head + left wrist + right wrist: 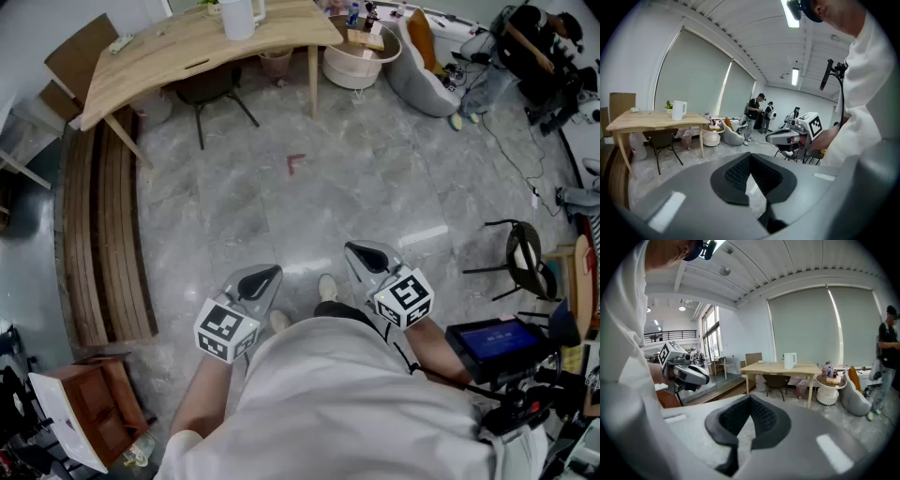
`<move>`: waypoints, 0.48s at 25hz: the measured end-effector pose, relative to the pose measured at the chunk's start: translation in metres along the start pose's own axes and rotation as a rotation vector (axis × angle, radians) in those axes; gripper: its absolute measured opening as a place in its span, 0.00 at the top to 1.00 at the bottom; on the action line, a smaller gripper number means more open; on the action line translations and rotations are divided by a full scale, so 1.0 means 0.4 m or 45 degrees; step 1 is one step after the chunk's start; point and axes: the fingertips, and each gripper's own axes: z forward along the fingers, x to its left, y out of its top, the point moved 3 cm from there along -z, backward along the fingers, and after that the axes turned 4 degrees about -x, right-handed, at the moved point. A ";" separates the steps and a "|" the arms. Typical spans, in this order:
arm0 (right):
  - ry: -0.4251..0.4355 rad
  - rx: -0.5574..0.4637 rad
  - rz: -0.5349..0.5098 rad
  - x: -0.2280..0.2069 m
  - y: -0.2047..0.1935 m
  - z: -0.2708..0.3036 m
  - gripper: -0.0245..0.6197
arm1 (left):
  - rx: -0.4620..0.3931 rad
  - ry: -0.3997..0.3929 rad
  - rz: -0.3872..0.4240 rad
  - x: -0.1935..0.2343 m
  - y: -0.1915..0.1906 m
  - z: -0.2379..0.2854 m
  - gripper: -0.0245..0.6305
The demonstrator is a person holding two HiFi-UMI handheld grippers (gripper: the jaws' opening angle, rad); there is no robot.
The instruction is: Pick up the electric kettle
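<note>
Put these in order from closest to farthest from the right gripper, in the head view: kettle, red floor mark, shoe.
1. Shoe, on the floor just left of the right gripper.
2. Red floor mark, farther ahead.
3. Kettle, on the far wooden table.

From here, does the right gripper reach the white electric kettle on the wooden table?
Probably not: the right gripper is near the person's body, and the white electric kettle stands far off across open grey floor.

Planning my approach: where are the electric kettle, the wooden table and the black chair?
electric kettle (pixel 236 19): head view, its white body.
wooden table (pixel 173 52): head view, bare top.
black chair (pixel 208 86): head view, its dark top part.
</note>
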 end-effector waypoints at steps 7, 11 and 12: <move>0.032 -0.030 -0.040 -0.239 0.050 -0.023 0.96 | -0.011 0.038 -0.011 -0.010 0.108 0.212 0.95; 0.071 -0.015 -0.040 -0.340 0.039 -0.019 0.96 | -0.019 0.085 -0.005 -0.006 0.145 0.297 0.95; 0.079 -0.004 -0.043 -0.362 0.034 -0.012 0.96 | -0.023 0.096 -0.007 -0.001 0.152 0.315 0.95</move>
